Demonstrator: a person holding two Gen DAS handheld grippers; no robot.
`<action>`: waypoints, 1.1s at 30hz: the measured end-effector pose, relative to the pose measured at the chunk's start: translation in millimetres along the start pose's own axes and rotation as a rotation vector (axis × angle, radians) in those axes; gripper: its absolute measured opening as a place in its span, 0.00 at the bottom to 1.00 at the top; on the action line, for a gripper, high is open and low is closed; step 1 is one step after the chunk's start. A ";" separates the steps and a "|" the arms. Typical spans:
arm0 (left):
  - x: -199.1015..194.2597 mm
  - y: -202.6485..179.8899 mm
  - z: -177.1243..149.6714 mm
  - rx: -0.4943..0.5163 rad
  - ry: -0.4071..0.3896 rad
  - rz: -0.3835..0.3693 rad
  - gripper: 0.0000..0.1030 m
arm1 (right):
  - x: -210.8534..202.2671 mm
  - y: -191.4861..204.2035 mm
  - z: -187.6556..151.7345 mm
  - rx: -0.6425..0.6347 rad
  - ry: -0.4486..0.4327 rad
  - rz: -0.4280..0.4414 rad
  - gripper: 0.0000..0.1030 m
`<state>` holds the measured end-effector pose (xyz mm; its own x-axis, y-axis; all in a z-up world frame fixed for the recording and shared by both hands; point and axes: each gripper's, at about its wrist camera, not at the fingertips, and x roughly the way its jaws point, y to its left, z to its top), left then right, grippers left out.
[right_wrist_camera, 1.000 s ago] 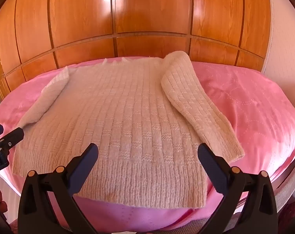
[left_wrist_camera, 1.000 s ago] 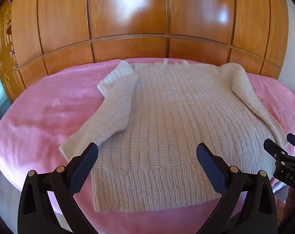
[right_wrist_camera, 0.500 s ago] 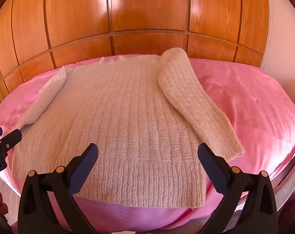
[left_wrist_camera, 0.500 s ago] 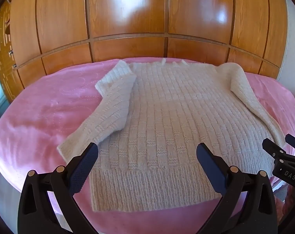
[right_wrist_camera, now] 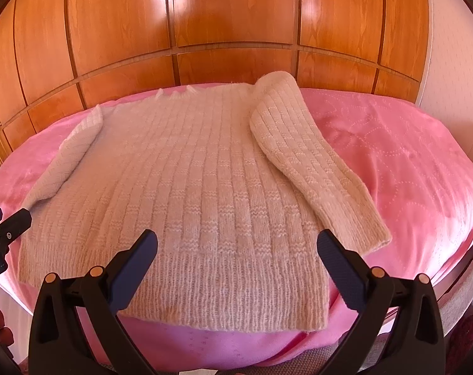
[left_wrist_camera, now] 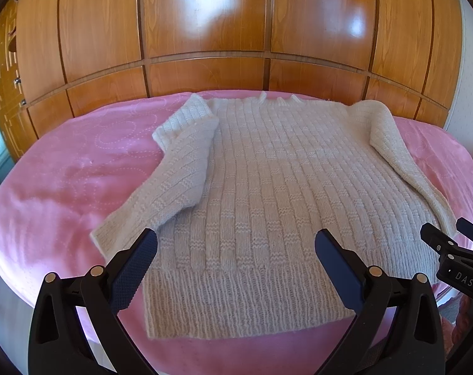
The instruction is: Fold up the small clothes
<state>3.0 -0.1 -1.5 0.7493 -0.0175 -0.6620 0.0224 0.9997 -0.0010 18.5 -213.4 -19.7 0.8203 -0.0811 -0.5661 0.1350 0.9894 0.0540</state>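
Observation:
A cream knitted sweater lies flat on a pink bedspread, hem toward me, both sleeves lying down along its sides. It also shows in the right wrist view. My left gripper is open and empty, above the hem near the left sleeve cuff. My right gripper is open and empty, above the hem near the right sleeve cuff. The right gripper's tips also show at the right edge of the left wrist view.
A glossy wooden panelled wardrobe stands behind the bed. The pink bedspread reaches out on both sides of the sweater. The bed's front edge is just below the hem. A pale wall is at the right.
Both grippers have shifted slightly; the sweater sits a little further left in both views. The sweater itself has not moved and both grippers stay open.

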 end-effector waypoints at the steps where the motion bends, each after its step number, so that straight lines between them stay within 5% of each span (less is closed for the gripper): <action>1: 0.0 0.4 -0.7 0.001 -0.001 0.000 0.97 | -0.1 0.0 -0.1 0.001 0.000 0.000 0.98; 33: 2.3 3.0 -3.9 -0.014 0.015 -0.012 0.97 | 0.7 0.4 1.4 0.011 0.009 -0.002 0.98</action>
<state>2.2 2.9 -6.0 0.7392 -0.0298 -0.6728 0.0221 0.9996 -0.0200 19.9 -213.2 -18.9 0.8150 -0.0818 -0.5737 0.1428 0.9878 0.0620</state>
